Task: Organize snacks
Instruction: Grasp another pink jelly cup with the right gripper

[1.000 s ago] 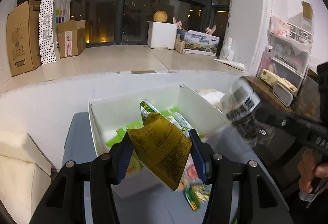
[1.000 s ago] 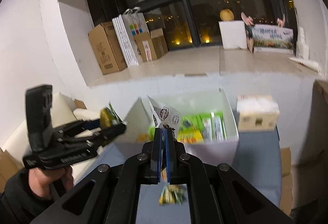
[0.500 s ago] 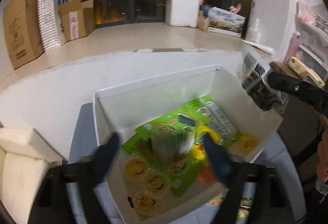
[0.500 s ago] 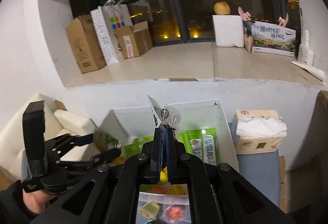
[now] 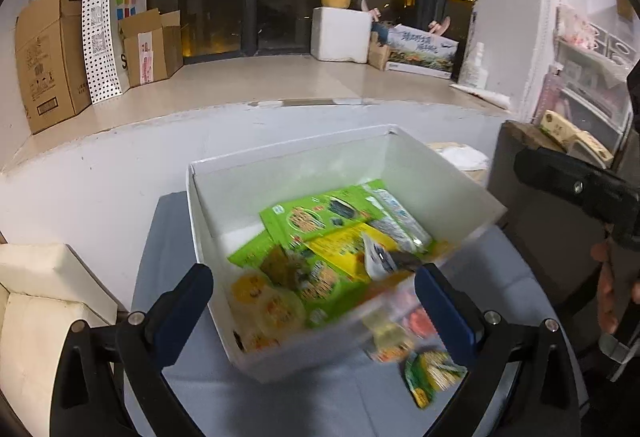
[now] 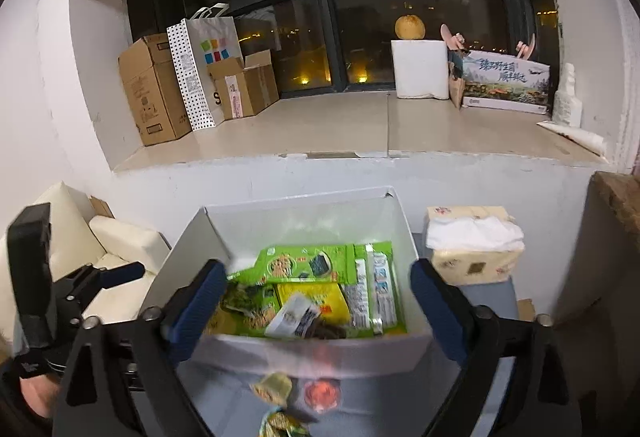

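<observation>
A white open box (image 5: 440, 173) (image 6: 308, 209) sits on a grey-blue table and holds green snack packs (image 5: 320, 217) (image 6: 304, 265), a yellow pack (image 5: 344, 249) (image 6: 316, 297), a white-and-dark packet (image 5: 380, 257) (image 6: 296, 317) and yellow jelly cups (image 5: 264, 301). My left gripper (image 5: 316, 309) is open and empty over the box's near side. My right gripper (image 6: 316, 309) is open and empty over the box's near wall. Loose snacks lie on the table in front of the box (image 5: 432, 373) (image 6: 276, 389).
A tissue pack (image 6: 472, 245) stands right of the box. A cream cushion (image 5: 36, 277) (image 6: 104, 241) lies to the left. A brown cabinet (image 5: 528, 205) stands to the right. A window ledge with cardboard boxes (image 6: 156, 89) is behind.
Both grippers have opened. The yellow pack has left my left gripper and the white-and-dark packet has left my right gripper; both now lie in the box.
</observation>
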Demonstrator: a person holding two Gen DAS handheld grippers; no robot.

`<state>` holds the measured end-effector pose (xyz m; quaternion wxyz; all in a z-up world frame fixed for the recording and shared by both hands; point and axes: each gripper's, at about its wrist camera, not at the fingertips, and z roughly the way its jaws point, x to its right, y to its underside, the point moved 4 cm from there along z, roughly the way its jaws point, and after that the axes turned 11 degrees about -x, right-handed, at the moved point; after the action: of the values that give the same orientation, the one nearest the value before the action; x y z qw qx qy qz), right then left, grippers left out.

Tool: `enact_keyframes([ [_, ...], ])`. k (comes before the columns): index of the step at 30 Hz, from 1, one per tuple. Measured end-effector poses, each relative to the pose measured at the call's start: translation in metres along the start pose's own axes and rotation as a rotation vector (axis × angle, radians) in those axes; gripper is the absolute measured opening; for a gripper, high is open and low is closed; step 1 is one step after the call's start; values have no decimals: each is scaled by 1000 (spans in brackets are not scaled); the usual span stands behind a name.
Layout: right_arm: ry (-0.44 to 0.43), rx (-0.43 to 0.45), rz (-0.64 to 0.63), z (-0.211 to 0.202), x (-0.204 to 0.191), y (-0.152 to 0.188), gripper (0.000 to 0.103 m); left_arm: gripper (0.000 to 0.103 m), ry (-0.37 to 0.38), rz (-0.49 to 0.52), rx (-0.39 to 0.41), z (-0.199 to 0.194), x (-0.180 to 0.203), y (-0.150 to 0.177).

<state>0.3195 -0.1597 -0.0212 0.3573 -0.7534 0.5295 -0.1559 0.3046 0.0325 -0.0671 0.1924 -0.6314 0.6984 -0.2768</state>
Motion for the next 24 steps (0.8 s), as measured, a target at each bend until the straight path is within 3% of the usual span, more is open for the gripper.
enact_keyframes([
  [7, -5, -54, 12, -24, 6, 63, 103, 103, 15, 9, -18, -25, 26, 54],
  [14, -19, -177, 112, -2, 35, 128, 103, 103, 46, 23, -86, -20, 56, 111],
  [24, -43, -181, 88, 48, 19, 120, 100, 103, 61, 31, -132, -16, 69, 142],
])
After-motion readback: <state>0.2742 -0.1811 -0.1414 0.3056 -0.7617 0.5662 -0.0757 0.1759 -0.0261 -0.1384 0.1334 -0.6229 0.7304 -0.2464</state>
